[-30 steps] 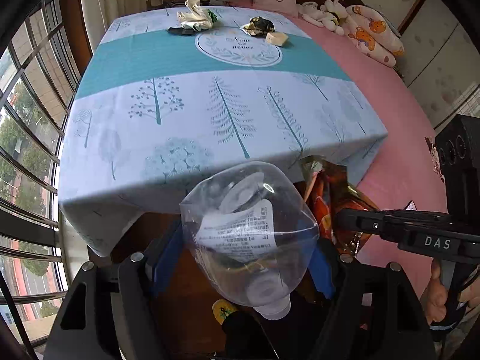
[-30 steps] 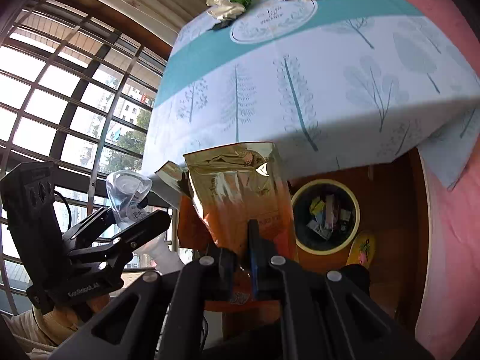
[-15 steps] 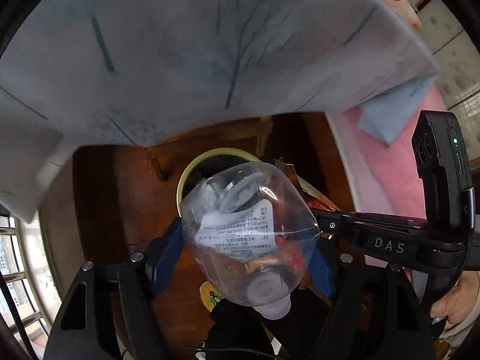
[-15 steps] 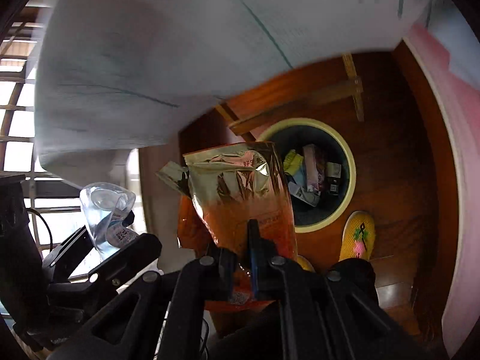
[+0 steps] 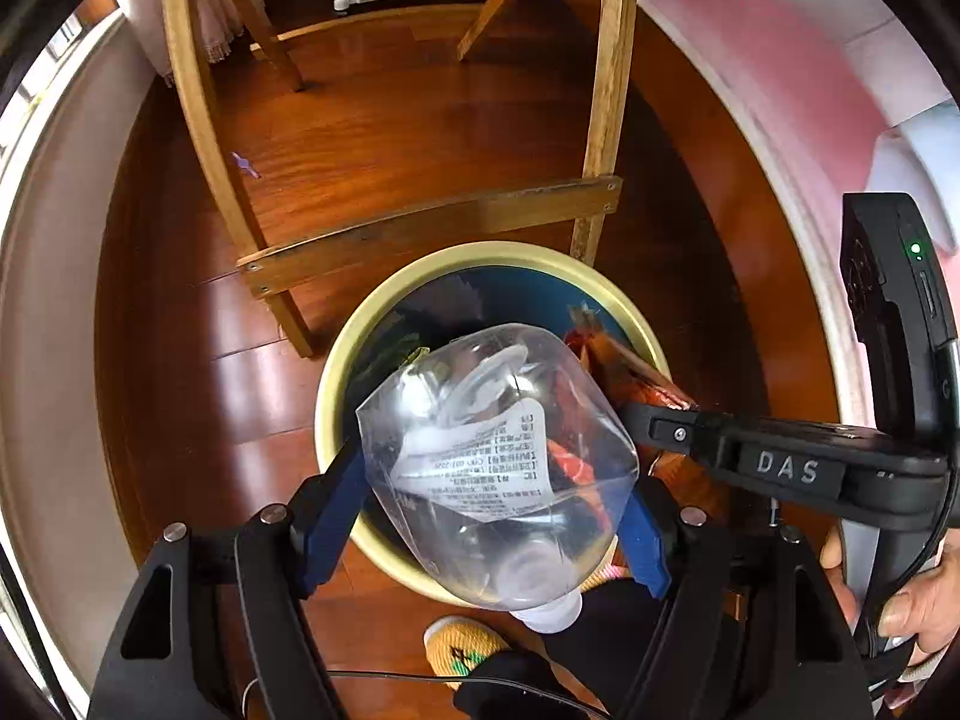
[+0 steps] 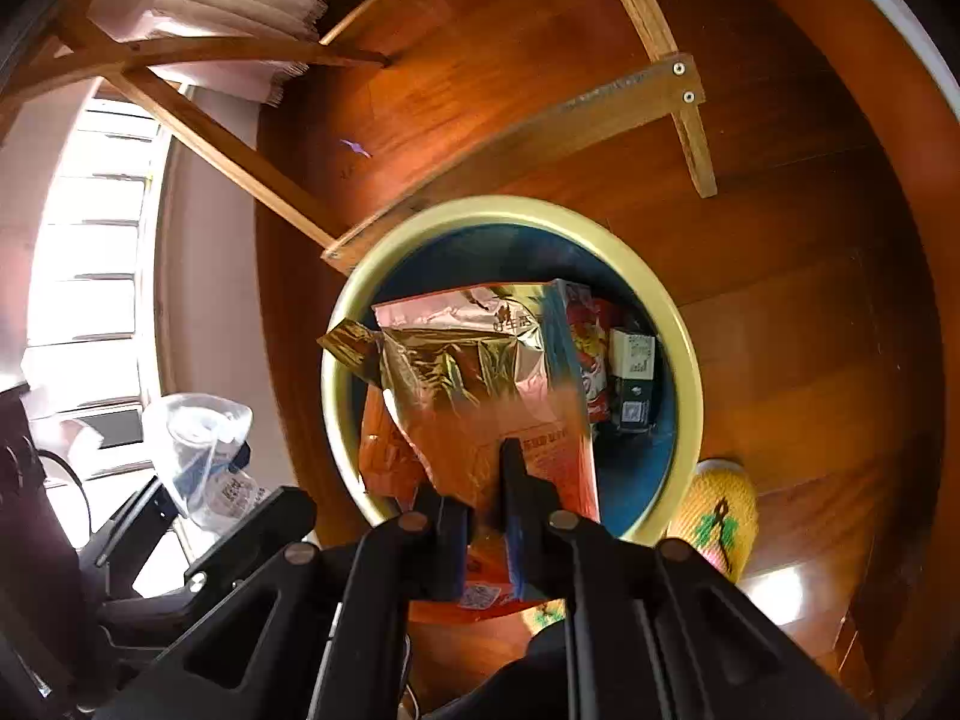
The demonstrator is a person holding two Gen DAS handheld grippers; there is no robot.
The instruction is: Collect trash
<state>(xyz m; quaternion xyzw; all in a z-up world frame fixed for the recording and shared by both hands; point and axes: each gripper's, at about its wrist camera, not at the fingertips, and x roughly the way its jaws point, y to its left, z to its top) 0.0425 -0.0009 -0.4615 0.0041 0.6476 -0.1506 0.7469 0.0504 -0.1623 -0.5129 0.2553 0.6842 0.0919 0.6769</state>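
My left gripper (image 5: 492, 498) is shut on a crushed clear plastic bottle (image 5: 492, 456) with a white label, held over the near rim of a round bin (image 5: 384, 312) with a cream rim and dark blue inside. My right gripper (image 6: 486, 498) is shut on an orange and gold foil snack bag (image 6: 480, 384), held above the same bin (image 6: 678, 324), which holds several wrappers and small boxes. The snack bag shows in the left wrist view (image 5: 624, 366) to the right of the bottle. The bottle shows in the right wrist view (image 6: 198, 450) at the left.
The bin stands on a red-brown wooden floor (image 5: 390, 138) under the table, beside its wooden legs and crossbar (image 5: 432, 228). A yellow knitted slipper (image 6: 720, 510) lies by the bin. A pink bed edge (image 5: 750, 30) is at the right and a window (image 6: 90, 270) at the left.
Both grippers have tipped down from the tabletop to below the table and moved over the bin, each still holding its item. The bin now fills the middle of both views.
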